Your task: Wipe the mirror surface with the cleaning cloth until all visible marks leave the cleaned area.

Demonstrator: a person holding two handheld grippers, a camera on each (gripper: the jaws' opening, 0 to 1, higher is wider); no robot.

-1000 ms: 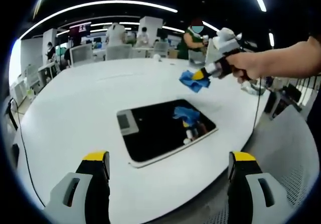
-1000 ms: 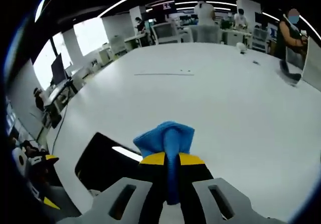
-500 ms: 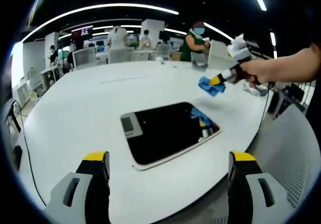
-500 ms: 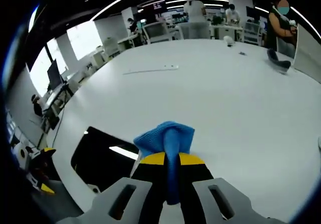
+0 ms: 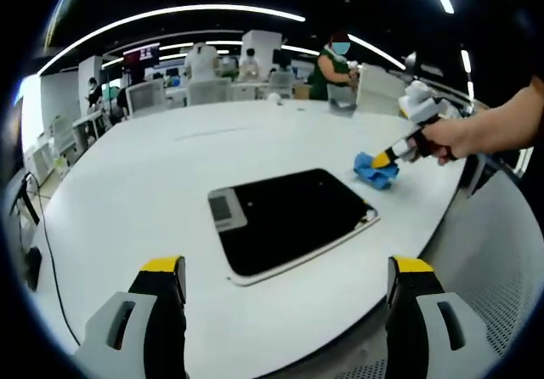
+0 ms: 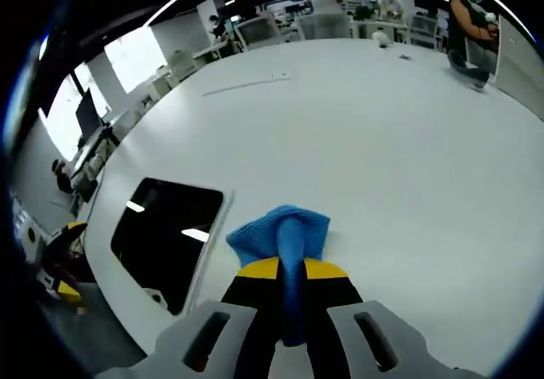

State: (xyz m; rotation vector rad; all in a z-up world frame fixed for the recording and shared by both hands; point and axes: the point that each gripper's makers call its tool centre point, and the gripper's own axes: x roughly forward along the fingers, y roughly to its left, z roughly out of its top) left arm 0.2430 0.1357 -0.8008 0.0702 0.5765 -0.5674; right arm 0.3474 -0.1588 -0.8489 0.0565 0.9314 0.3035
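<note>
The mirror (image 5: 289,217) lies flat on the white table (image 5: 127,192), a dark rounded rectangle with a pale rim; it also lies at the left in the right gripper view, mirror (image 6: 166,230). My right gripper (image 6: 287,270) is shut on the blue cleaning cloth (image 6: 280,230). In the left gripper view that right gripper (image 5: 385,157), held by a hand (image 5: 459,137), presses the cloth (image 5: 374,172) down on the table just right of the mirror's far corner. My left gripper (image 5: 287,279) stands open at the near table edge, with nothing between its jaws.
Several people, chairs and desks (image 5: 204,86) stand beyond the table's far side. A thin strip (image 6: 246,84) and small items (image 6: 463,66) lie on the far tabletop. The left gripper's yellow tip (image 6: 68,290) shows by the mirror's near edge.
The right gripper carried the cloth away from above the mirror, to the right and down to the tabletop beside it. The cloth's reflection has left the mirror. The left gripper stayed open.
</note>
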